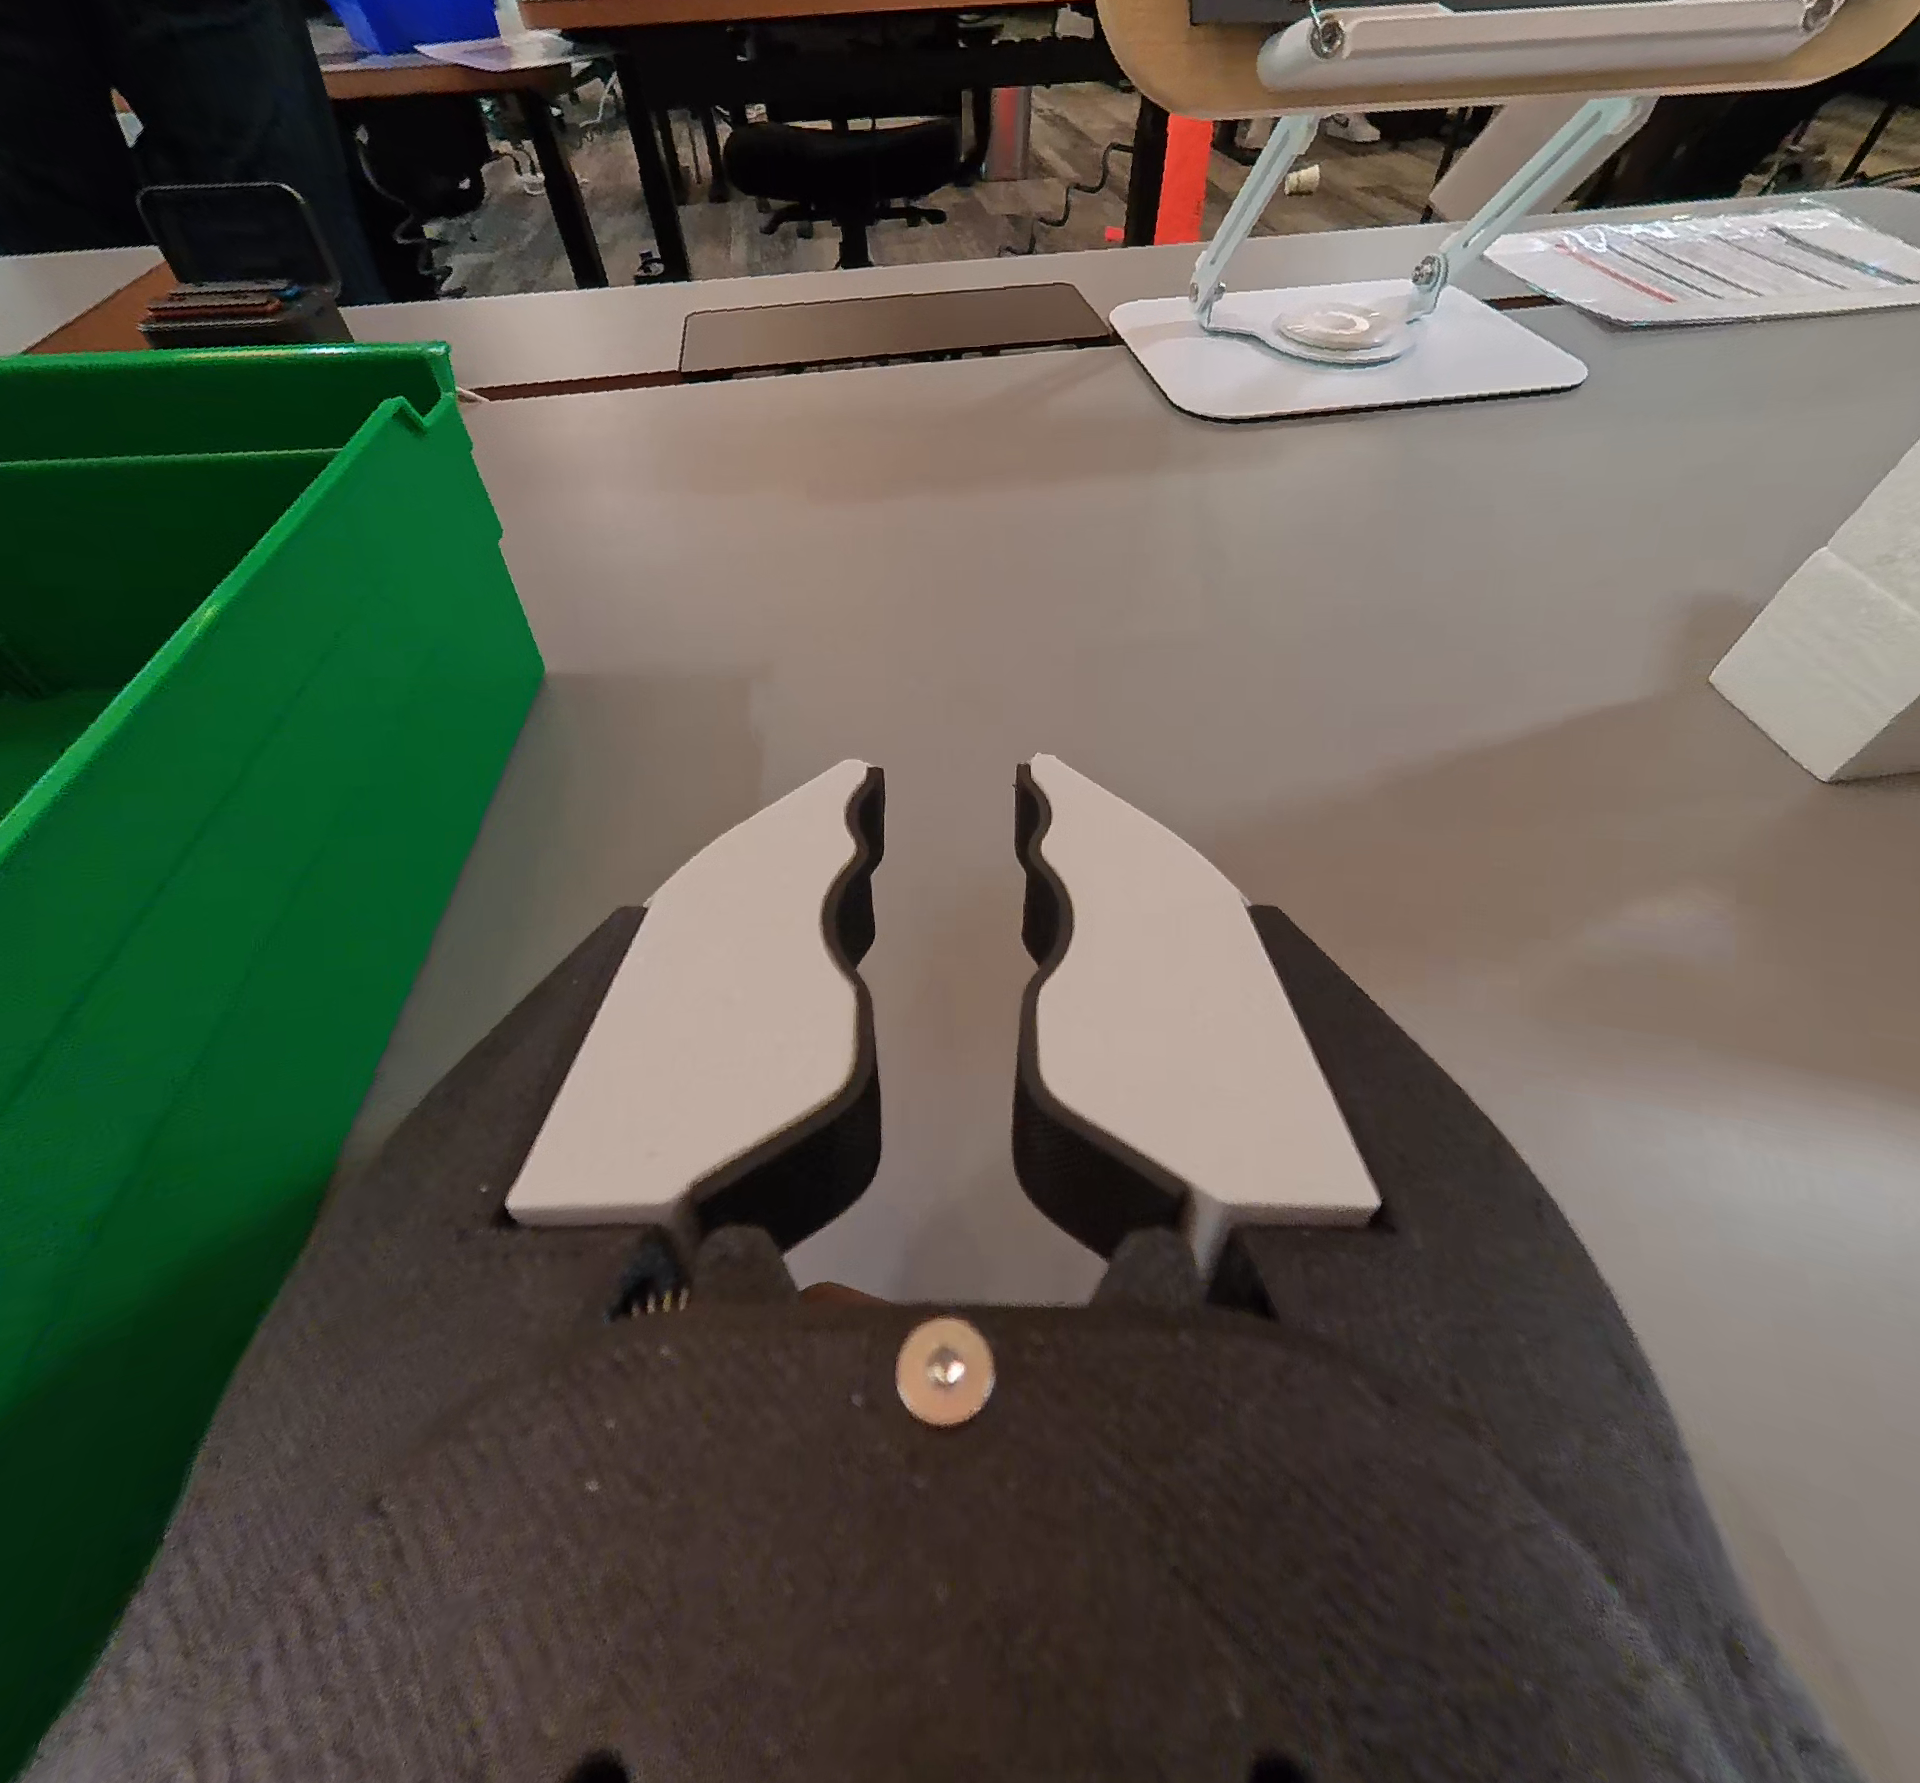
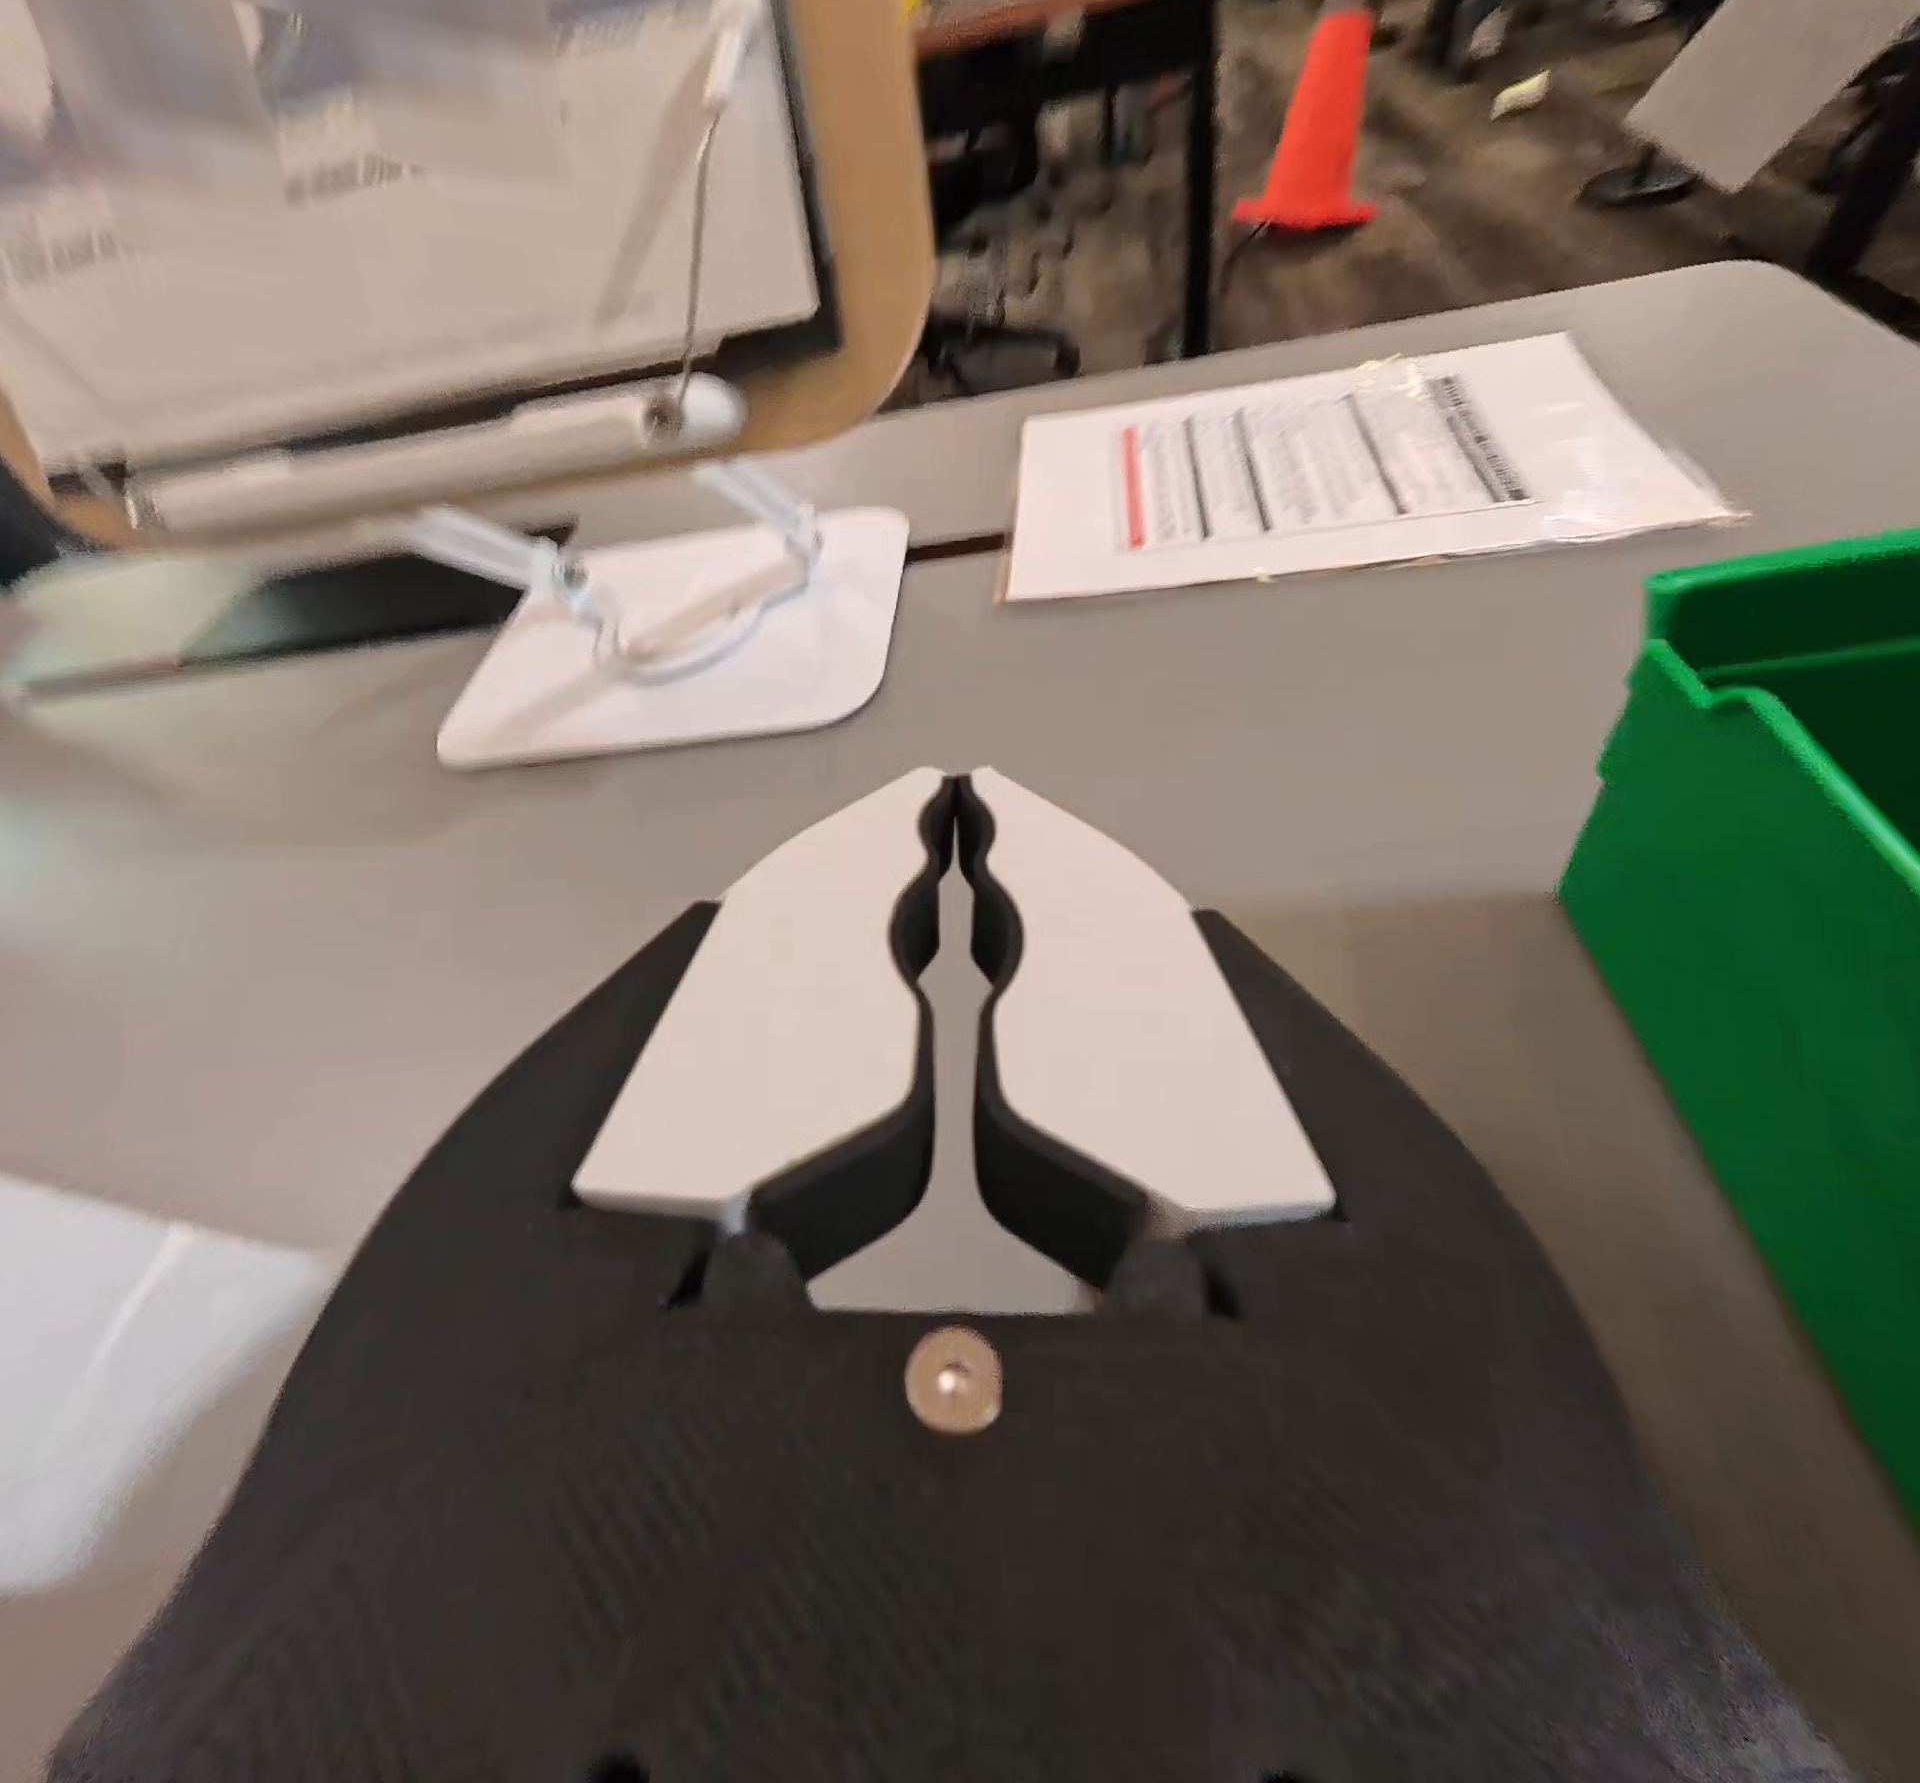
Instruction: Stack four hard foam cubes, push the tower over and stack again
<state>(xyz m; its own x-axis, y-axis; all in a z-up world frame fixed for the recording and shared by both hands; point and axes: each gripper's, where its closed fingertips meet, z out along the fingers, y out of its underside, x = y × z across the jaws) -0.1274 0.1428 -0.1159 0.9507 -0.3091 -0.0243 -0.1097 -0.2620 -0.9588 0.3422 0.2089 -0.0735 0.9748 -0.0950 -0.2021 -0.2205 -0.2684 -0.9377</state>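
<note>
Two hand-held grippers hover above a grey table (image 1: 1039, 590), neither carrying anything. Left gripper (image 1: 949, 777): fingers parted with bare tabletop visible through the gap, so it is released and empty; its nearest neighbour is the green bin (image 1: 260, 746), which stands just beside its left finger (image 1: 727, 985), apart from it as far as the view shows. The bin's near wall faces the gripper and its open top points upward, which leaves the interior reachable from above; what lies inside cannot be made out. A white foam block (image 1: 1839, 653) rests on the table well to the right of this gripper. Right gripper (image 2: 954, 779): fingertips pressed together with only the scalloped inner hollows left between them, so it is clenched on nothing. It points toward the white base plate (image 2: 686, 653) of a document stand (image 2: 436, 206), whose tilted board holds papers at a reading angle under a wire clip; heavy blur covers that side of the view. A sheet in a clear sleeve (image 2: 1351, 466) lies flat on the table beyond the fingertips, to the right of the base plate. A green bin (image 2: 1766, 954) stands near this gripper's right side, not touching it. An orange cone (image 2: 1314, 92) stands on the floor behind the table.
</note>
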